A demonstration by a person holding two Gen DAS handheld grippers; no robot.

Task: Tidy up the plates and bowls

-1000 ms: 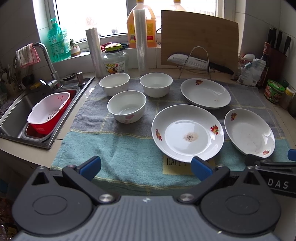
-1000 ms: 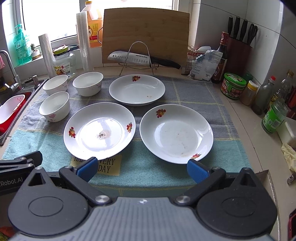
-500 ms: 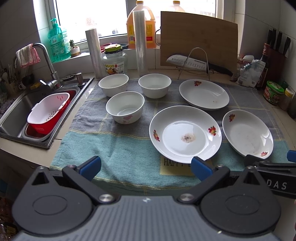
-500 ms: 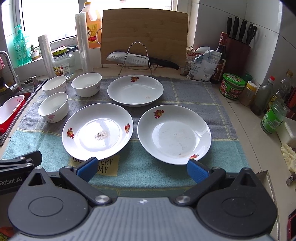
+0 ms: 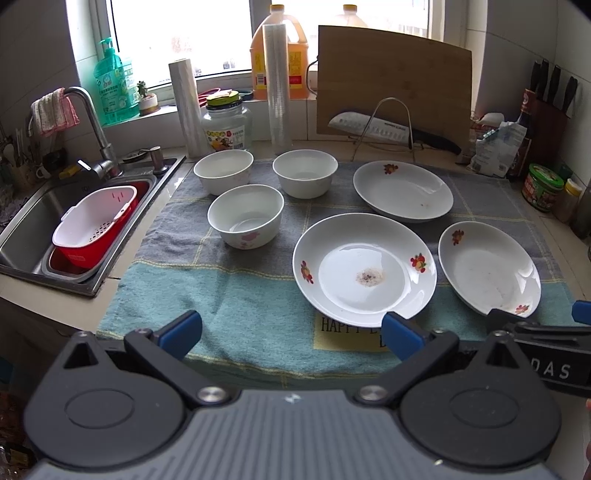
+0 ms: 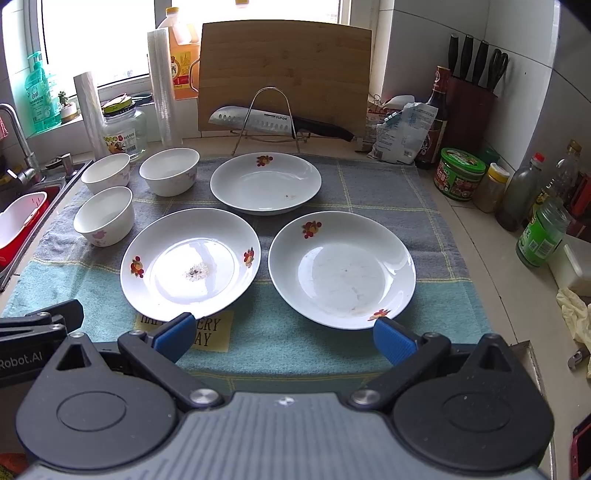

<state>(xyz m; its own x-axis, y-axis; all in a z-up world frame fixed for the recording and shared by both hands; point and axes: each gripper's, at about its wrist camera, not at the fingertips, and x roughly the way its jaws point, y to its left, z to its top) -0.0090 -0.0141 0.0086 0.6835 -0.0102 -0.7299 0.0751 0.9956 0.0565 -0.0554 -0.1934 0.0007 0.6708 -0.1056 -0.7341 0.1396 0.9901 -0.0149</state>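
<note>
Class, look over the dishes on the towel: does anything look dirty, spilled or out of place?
Yes. The white floral plate nearest the left gripper has a speckled brown crumb patch at its centre. The right-hand floral plate shows faint smears. Nothing looks broken or tipped.

bright window (image 5: 207, 33); tiled wall (image 6: 461, 22); steel sink (image 5: 26, 206)

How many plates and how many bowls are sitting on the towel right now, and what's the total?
Plates: 3 (back plate, left plate, right plate)
Bowls: 3 (back left bowl, back right bowl, front bowl)
Total: 6, none stacked.
</note>
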